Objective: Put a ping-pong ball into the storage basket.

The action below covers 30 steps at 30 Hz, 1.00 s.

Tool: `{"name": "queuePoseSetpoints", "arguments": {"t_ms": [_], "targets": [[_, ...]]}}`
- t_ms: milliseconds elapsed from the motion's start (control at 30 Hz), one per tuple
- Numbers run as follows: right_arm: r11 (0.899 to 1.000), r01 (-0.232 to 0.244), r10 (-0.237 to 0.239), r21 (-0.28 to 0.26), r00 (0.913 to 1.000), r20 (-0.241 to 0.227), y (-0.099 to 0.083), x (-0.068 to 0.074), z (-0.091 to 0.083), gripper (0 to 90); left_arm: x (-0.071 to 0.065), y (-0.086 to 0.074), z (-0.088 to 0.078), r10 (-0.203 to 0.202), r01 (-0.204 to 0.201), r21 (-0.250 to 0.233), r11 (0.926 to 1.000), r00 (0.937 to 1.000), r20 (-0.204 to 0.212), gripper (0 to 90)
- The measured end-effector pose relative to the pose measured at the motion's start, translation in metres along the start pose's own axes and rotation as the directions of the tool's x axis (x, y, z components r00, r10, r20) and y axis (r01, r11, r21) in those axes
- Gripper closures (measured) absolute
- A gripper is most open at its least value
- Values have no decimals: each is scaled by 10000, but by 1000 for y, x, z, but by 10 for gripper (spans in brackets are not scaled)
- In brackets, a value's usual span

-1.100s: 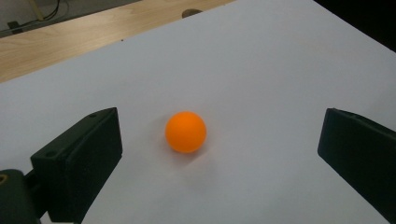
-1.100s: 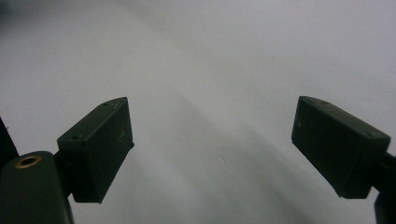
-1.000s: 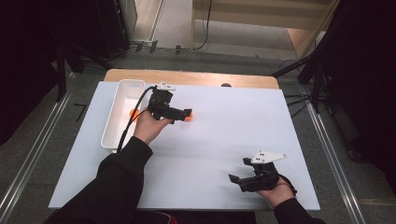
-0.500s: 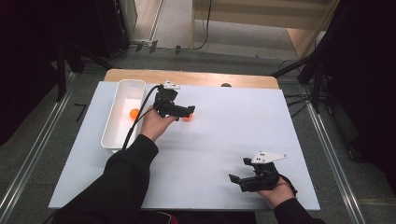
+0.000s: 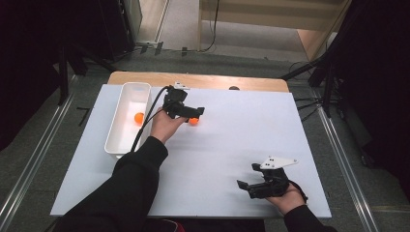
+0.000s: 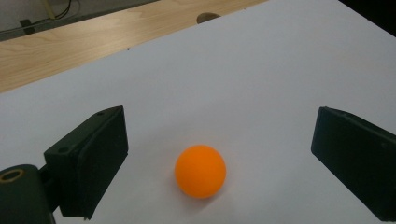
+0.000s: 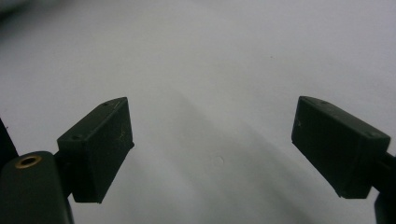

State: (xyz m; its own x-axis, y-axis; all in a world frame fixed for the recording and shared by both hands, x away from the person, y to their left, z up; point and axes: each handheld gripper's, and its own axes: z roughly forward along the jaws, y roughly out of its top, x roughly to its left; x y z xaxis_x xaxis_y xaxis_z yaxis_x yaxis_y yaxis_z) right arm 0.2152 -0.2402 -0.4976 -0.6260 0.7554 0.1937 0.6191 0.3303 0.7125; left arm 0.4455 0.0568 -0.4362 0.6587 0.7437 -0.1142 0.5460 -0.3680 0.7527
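Two orange balls occupy the far left part of the white table point(image 5: 270, 145): one ball point(image 5: 194, 121) lies on the bare surface just right of the white bin point(image 5: 126, 96), and a second ball point(image 5: 139, 117) rests inside that bin, which stands lengthwise along the table's left edge. Your left gripper point(image 5: 193, 116) hovers directly over the first ball, near the far edge. In the left gripper view that ball point(image 6: 200, 171) sits on the surface between the two black jaws, nearer the left-hand jaw, with clear space on either side and neither pad touching it. The jaws have just been closing a little, yet they stand wide, so the ball is bracketed and not gripped. The gripper's cable trails back across the bin's right wall toward your sleeve. Beyond the jaws, the wooden strip point(image 6: 84, 46) of the underlying tabletop runs along the far edge of the white surface. Your right gripper point(image 5: 244, 186) rests in your right hand near the table's near right corner, well apart from both balls. In the right gripper view its jaws are spread wide over bare white surface, with nothing between them.
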Motion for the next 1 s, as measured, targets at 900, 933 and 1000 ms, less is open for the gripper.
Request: {"name": "queuePoseSetpoints", "arguments": {"t_ms": [900,933,1000], "targets": [[10000,52,-52,-28,10000,-51,0,0,0,111,2,-8,20,-140,143,186,9997,9998,-165,42],[10000,59,-59,-31,10000,-57,0,0,0,111,2,-8,20,-155,158,184,9997,9997,-196,42],[10000,63,-63,-32,10000,-51,0,0,0,111,2,-9,22,-151,155,255,9996,9997,-182,42]]}}
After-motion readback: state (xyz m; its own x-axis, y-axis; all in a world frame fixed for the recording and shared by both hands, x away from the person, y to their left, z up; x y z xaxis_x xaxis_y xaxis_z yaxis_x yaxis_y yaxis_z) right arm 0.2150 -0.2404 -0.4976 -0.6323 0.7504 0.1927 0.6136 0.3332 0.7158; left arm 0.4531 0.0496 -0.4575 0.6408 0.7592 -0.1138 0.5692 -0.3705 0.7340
